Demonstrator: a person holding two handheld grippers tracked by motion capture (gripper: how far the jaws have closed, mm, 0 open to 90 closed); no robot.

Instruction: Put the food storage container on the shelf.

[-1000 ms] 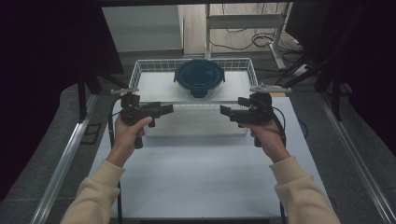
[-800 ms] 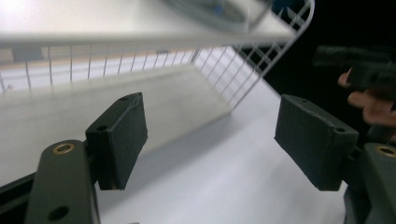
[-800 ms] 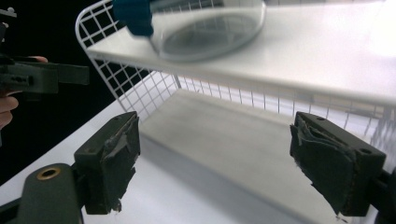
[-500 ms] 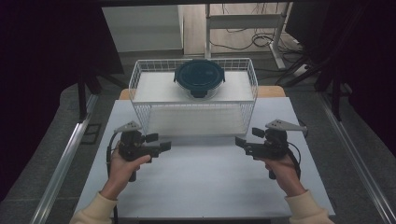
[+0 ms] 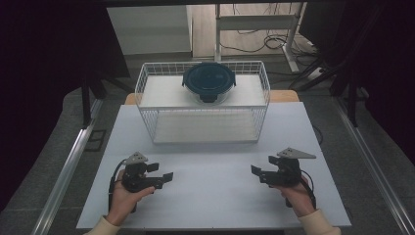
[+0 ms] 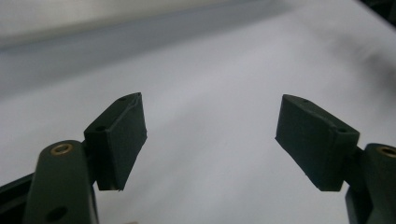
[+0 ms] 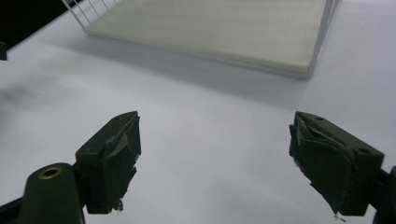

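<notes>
A round container with a dark blue lid sits at the back of a white wire basket on the white table. My left gripper is held low at the front left of the table, open, with nothing between its black jaws, and in the left gripper view the left gripper has only bare tabletop ahead. My right gripper is at the front right, also open and empty. In the right gripper view the right gripper points toward the basket's near corner.
The basket has a pale liner on its floor and stands at the table's far middle. Metal rails run along both sides of the table. Dark curtains and a desk frame with cables lie beyond.
Both grippers have drawn back from the basket's front wall toward the near edge of the table and spread apart. The basket and container have not moved.
</notes>
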